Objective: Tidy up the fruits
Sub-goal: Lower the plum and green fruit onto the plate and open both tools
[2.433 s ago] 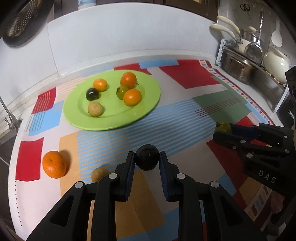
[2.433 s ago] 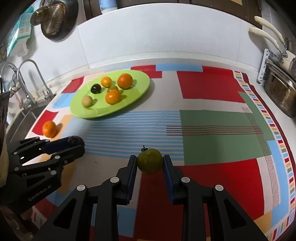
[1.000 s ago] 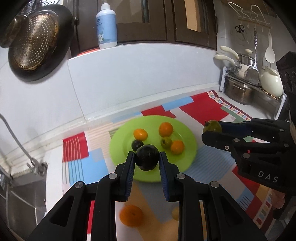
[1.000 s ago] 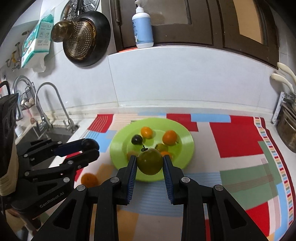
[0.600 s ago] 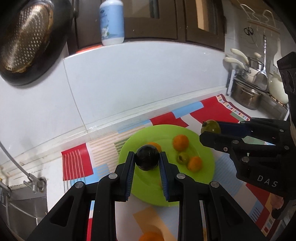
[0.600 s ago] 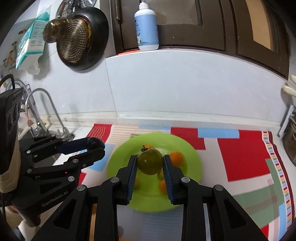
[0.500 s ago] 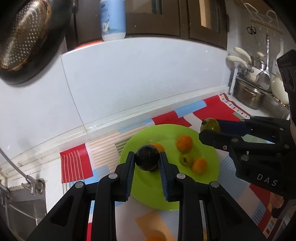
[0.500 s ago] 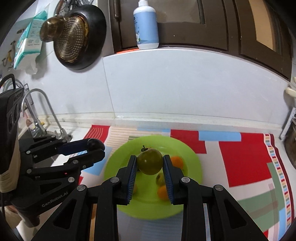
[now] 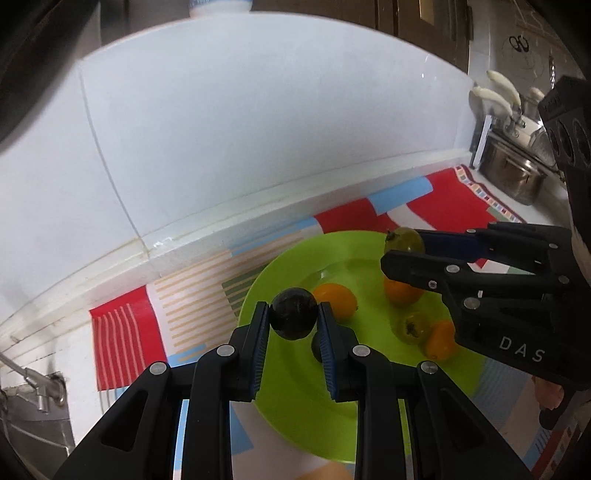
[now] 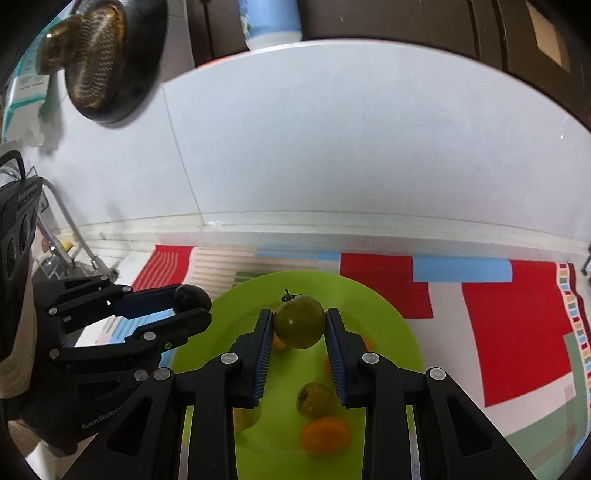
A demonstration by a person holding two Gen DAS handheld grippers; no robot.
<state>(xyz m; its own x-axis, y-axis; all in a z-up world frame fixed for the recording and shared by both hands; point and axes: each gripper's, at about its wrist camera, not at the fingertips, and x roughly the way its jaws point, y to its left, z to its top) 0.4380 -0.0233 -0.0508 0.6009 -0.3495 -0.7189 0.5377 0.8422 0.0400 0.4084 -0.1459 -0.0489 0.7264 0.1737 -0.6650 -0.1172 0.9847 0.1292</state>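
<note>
I'm looking at a kitchen counter backed by a white tiled wall (image 10: 332,147), with a patchwork cloth (image 10: 517,332) of red, blue, green and striped blocks spread over it. A lime green plate (image 9: 295,398) sits on the cloth near the wall.

My left gripper (image 9: 294,318) is clamped on a dark, almost black round fruit (image 9: 294,317), its blue pads pressing either side. It hangs over the left part of the plate. In the right wrist view the same gripper (image 10: 192,301) comes in from the left with the dark fruit (image 10: 190,294) at its tip, at the plate's left edge.

My right gripper (image 10: 299,323) is closed on a green tomato (image 10: 298,322) with a small stem on top, held over the middle of the plate. From the left wrist view I see it (image 9: 404,245) reaching in from the right, the green tomato (image 9: 404,240) pinched at its tip over the far side of the plate.

On the plate lie several fruits: an orange one (image 9: 336,300) just behind the dark fruit, a second orange one (image 9: 400,291) partly under the right gripper, a small green tomato (image 9: 410,326) and another orange fruit (image 9: 439,339) touching it. A second dark fruit (image 9: 316,345) peeks out behind my left gripper's right finger.

Off to the right, a steel pot (image 9: 513,175) stands on the counter. A dark strainer pan (image 10: 99,55) hangs on the wall at upper left, a tap (image 10: 62,236) stands at the left, and a white and blue bottle (image 10: 271,26) rests on the ledge above the tiles.
</note>
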